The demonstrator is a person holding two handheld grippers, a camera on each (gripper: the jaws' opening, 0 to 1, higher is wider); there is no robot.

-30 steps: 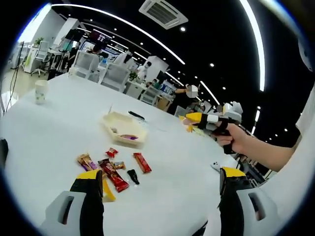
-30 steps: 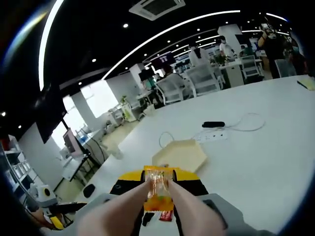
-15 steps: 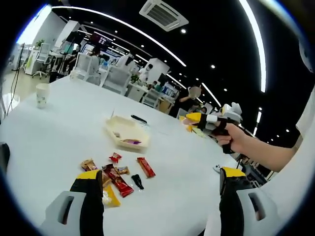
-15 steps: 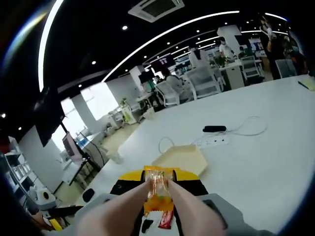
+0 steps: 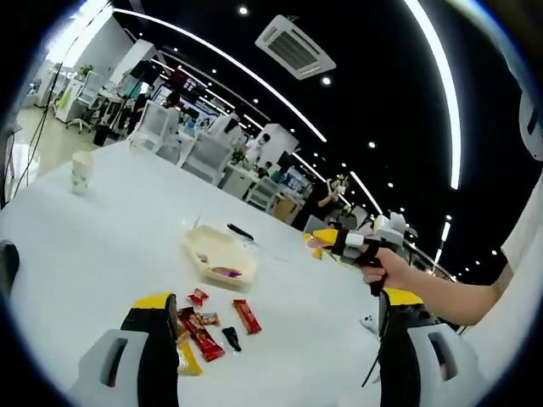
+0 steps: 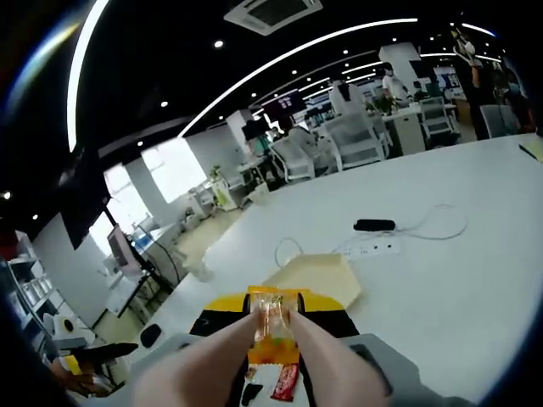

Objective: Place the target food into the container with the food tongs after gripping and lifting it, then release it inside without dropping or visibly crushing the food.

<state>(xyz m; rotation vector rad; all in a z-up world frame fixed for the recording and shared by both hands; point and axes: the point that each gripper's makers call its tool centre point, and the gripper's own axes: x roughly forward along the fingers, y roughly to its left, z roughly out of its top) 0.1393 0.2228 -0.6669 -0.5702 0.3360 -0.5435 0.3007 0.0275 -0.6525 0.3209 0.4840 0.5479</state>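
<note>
In the left gripper view, the left hand-held gripper [image 5: 276,348] hangs above a white counter [image 5: 93,246] with its jaws spread wide and nothing between them. Just beyond them lies a scatter of wrapped snacks [image 5: 208,322], red, brown and yellow. Further back, near the scatter, sits the pale shallow container [image 5: 219,254], a small purple-wrapped item already inside. A paper cup [image 5: 82,172] stands well apart at the counter's far left. At right, a person's hand [image 5: 392,270] carries the right hand-held gripper [image 5: 327,242] through the air, above and to the right of the container, with something yellow at its tip.

In the right gripper view, the right hand-held gripper [image 6: 273,326] is clamped, through the two pale arms of the food tongs [image 6: 318,356], on the target food [image 6: 273,326]: a small packet, clear at the top, orange-yellow below. It is lifted off the counter [image 6: 458,288], the container [image 6: 318,275] lying ahead and below. A power strip [image 6: 366,248] and cable lie beyond.

The packet looks light and soft, its film wrapper probably slick and crinkly. Holding it across the middle, as here, seems soundest; a hard squeeze could crush the contents, a loose one could let it slide.
</note>
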